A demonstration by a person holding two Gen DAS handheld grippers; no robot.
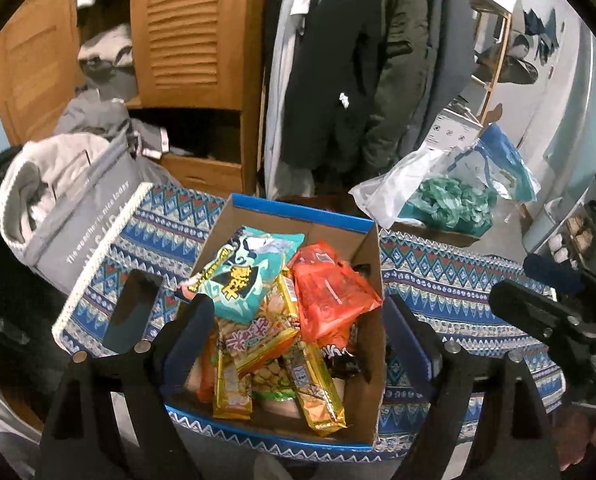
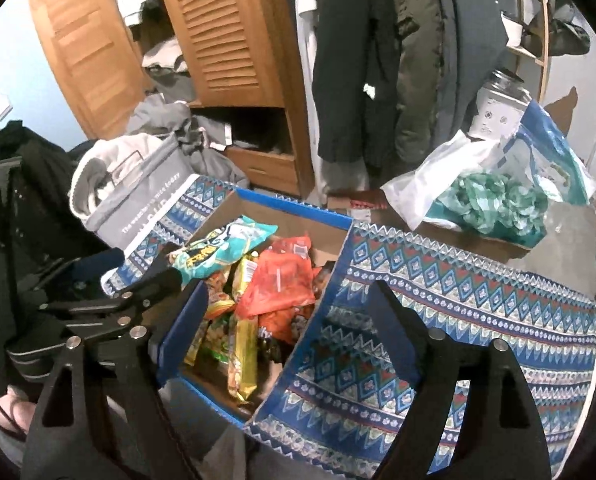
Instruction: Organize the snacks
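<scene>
An open cardboard box [image 1: 298,210] with a blue rim stands on a blue patterned cloth [image 1: 458,280]. Snack packets are piled inside it: a teal packet [image 1: 253,276] on top, an orange-red packet [image 1: 330,296] beside it, and long gold packets [image 1: 318,384] below. My left gripper [image 1: 298,308] is open above the box, one finger on each side of the pile, holding nothing. My right gripper [image 2: 273,304] is open too, over the box's [image 2: 298,204] right part and the cloth [image 2: 458,300], and empty. Each gripper shows at the other view's edge: right gripper [image 1: 538,312], left gripper [image 2: 153,284].
A grey bag [image 1: 77,216] stuffed with clothes leans at the table's left. Plastic bags [image 1: 450,196] with green contents lie at the back right. A dark flat slab [image 1: 131,304] rests on the cloth left of the box. A wooden wardrobe [image 1: 193,40] and hanging coats [image 1: 358,80] stand behind.
</scene>
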